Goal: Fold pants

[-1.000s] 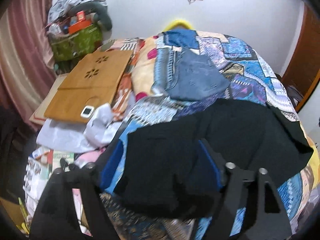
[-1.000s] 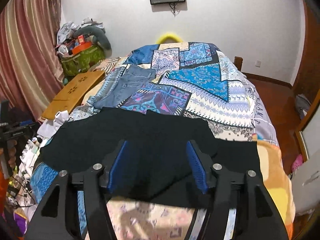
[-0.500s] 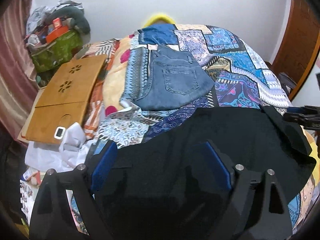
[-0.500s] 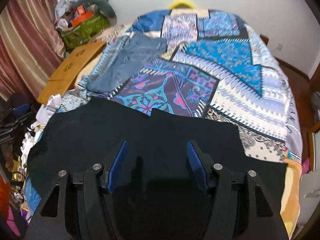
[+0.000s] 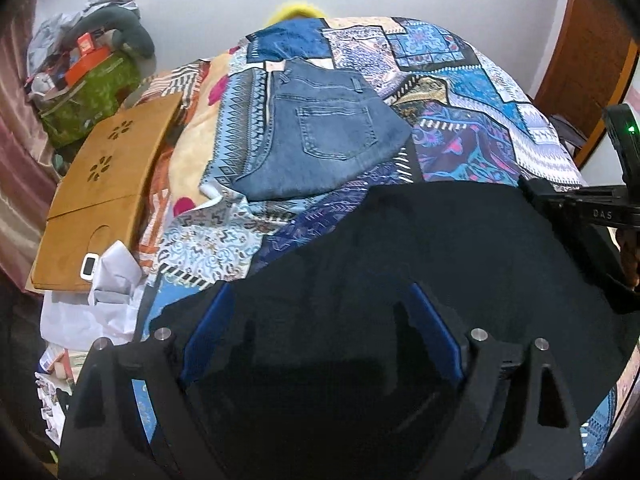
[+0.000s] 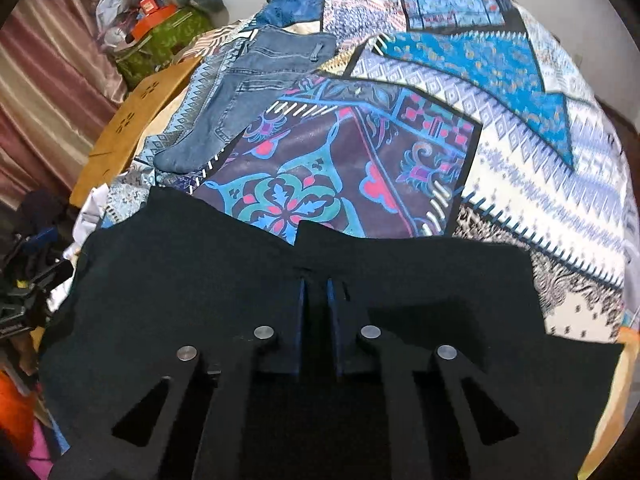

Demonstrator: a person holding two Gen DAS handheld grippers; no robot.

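Black pants [image 5: 440,248] lie spread across the near end of the bed, also in the right wrist view [image 6: 200,264]. My left gripper [image 5: 320,304] is open, its blue pads wide apart just above the pants' left part. My right gripper [image 6: 314,286] is shut on the black pants, its pads pinching a fold near the far edge. The right gripper's body shows at the right edge of the left wrist view [image 5: 592,216].
Folded blue jeans [image 5: 320,140] lie further up the patterned bedspread [image 6: 460,120]. A wooden lap tray [image 5: 104,184] and white papers [image 5: 100,300] sit at the bed's left side. A green bag of clutter [image 5: 88,92] stands by the curtain.
Both grippers have dropped closer to the black pants. The right gripper's jaws were wide open and have closed on the fabric. The left gripper stays open.
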